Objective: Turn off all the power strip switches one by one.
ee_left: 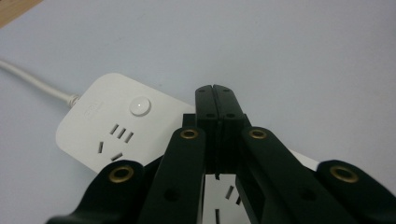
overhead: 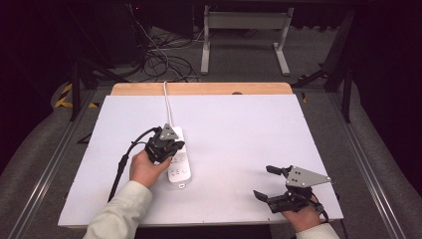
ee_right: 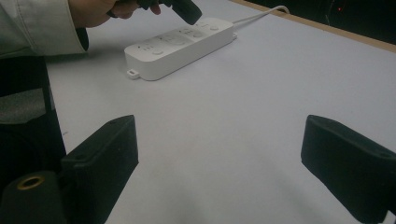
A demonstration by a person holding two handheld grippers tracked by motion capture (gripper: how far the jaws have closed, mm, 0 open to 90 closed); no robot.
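A white power strip (overhead: 180, 167) lies left of centre on the white table (overhead: 239, 129), and its white cord (overhead: 167, 102) runs to the far edge. My left gripper (overhead: 170, 148) hangs over the strip's far half, held in a hand. In the left gripper view the left gripper (ee_left: 215, 91) is shut with nothing between its jaws, just beside the strip's round button (ee_left: 140, 106). My right gripper (overhead: 264, 182) rests near the front right, open and empty. In the right gripper view the right gripper (ee_right: 224, 154) has its jaws wide apart, facing the power strip (ee_right: 182, 44).
The left gripper's black cable (overhead: 119, 169) trails across the table's front left. A wooden strip (overhead: 199, 88) borders the far edge. Beyond it, floor cables (overhead: 159, 59) and a white table frame (overhead: 244, 30) stand on the carpet.
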